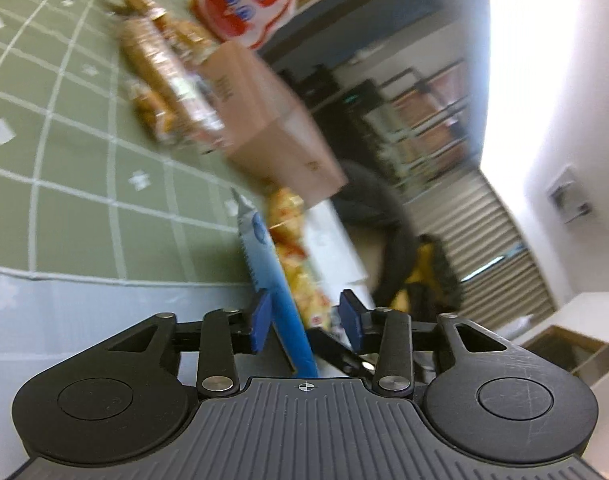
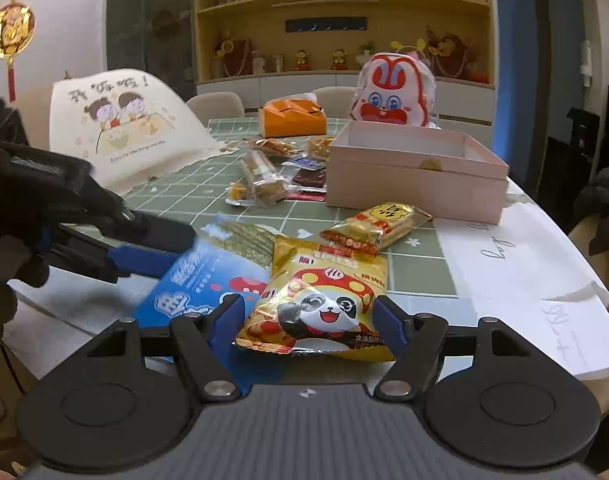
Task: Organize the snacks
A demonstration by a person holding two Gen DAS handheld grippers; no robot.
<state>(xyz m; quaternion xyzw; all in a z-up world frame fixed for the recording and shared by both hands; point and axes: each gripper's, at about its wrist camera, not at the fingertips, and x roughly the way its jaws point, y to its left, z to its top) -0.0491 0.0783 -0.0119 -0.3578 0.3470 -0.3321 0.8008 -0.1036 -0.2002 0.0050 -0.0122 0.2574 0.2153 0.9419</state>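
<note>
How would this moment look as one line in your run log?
left gripper: open around blue packet | right gripper: fingers at sides of yellow panda packet | pink box: open, beyond

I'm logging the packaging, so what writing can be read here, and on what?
"开饭啦!" on the cream cloth bag.
"Enjoy the little things everyday", small print lower on the same bag, only roughly legible.
"by", handwritten on the white paper; the rest is unreadable.
Panda snack packet, blue packet, pink box: print too blurred to read.
</note>
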